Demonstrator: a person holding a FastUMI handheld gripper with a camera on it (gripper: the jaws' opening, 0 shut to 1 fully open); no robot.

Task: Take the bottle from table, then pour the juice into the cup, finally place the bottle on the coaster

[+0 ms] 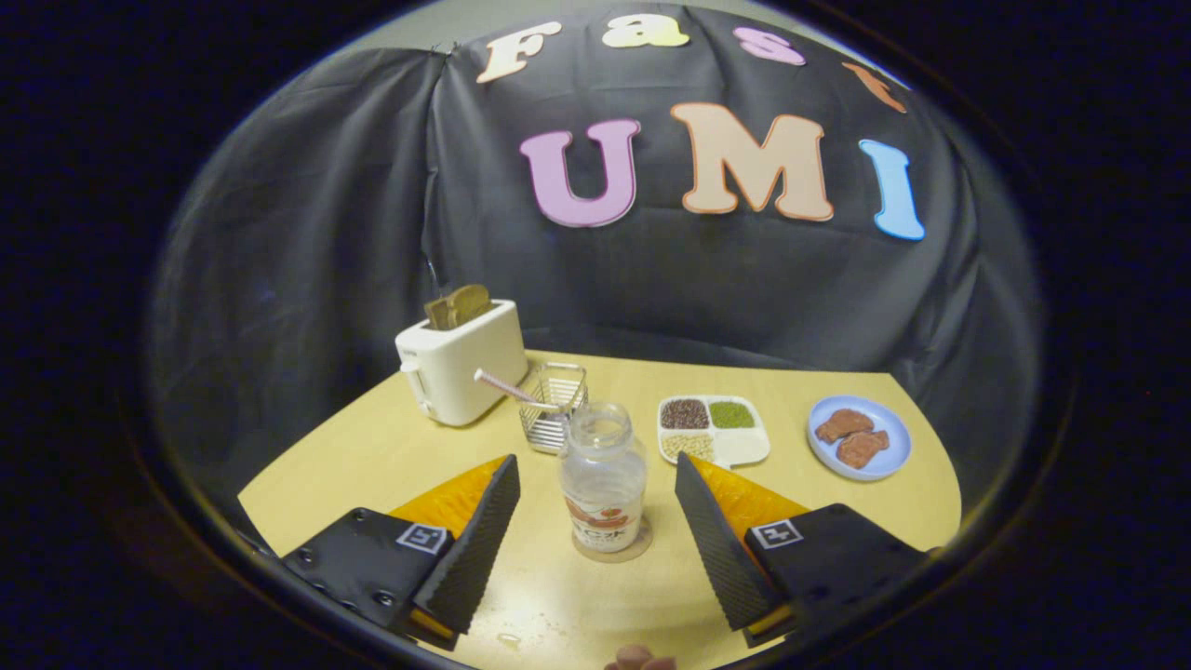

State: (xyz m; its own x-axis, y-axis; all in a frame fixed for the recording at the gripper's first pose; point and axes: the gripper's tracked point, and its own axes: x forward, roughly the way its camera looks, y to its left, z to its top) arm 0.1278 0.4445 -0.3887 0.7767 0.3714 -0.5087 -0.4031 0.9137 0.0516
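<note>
Bottle, clear plastic with a red-and-white label (603,484), is standing upright on a thin round coaster (642,549) on the pale wooden bench (372,456). I am seeing my fingers (595,521) spreading wide, one on each side of it and touching nothing. Beyond the bottle a wire basket (554,405) is holding a striped straw (507,386), beside a white toaster with bread (461,363). A white divided tray of grains (714,430) and a blue plate of brown pieces (858,437) are sitting farther off.

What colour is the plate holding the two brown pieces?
Light blue. The plate shows best in the gripper view, beyond the open gripper.
</note>
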